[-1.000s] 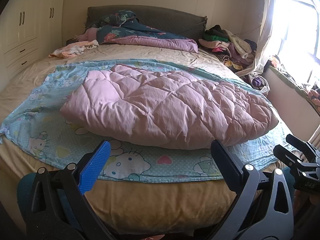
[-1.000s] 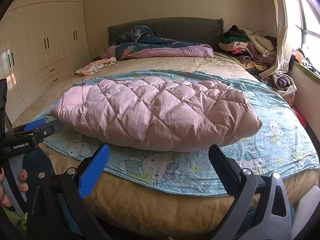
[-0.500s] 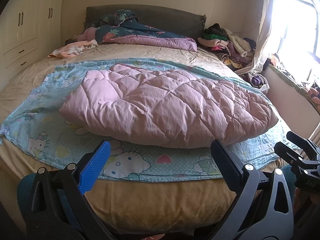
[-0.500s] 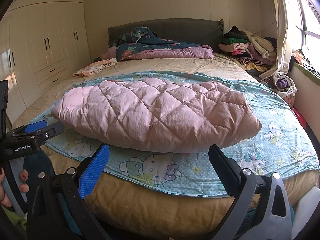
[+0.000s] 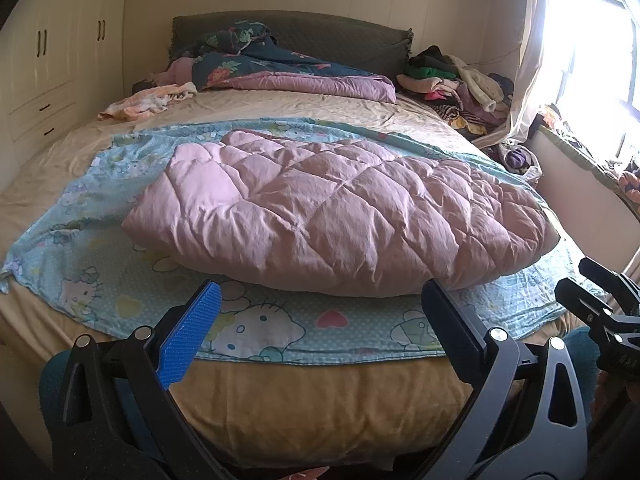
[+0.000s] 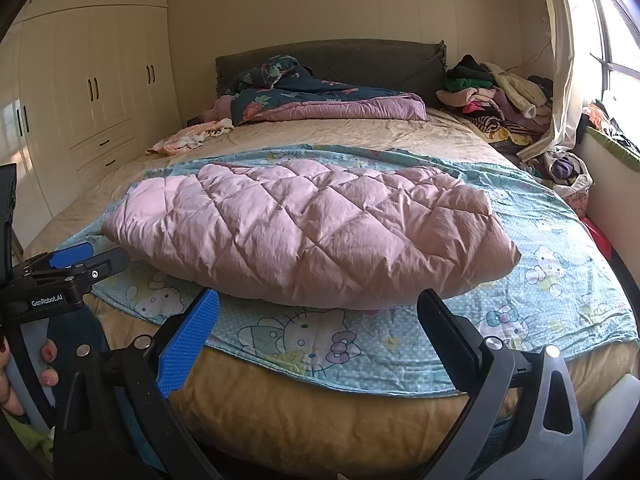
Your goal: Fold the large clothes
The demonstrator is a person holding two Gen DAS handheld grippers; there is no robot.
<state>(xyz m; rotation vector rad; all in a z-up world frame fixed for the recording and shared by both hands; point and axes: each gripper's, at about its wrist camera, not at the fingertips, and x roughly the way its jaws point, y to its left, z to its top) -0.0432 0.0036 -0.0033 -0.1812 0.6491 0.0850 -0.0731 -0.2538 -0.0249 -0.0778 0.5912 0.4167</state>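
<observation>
Left tool (image 5: 320,312) wide open, empty, off the bed's near edge. Right tool (image 6: 318,312) also spread wide, holding nothing, off the same edge, beside the left. Hand (image 6: 24,372) gripping left tool's handle at far left of right view. Pink quilt (image 5: 340,216) folded, lying across blue sheet (image 5: 100,272) near foot of bed (image 5: 320,400). Dark floral duvet (image 5: 288,68) bunched against headboard. Clothes pile (image 5: 456,80) at far right corner. Small peach garment (image 5: 148,100) near far left edge.

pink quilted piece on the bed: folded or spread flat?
Folded. The pink quilted piece sits as a thick, rounded bundle with a doubled near edge, on the spread cartoon sheet.
</observation>
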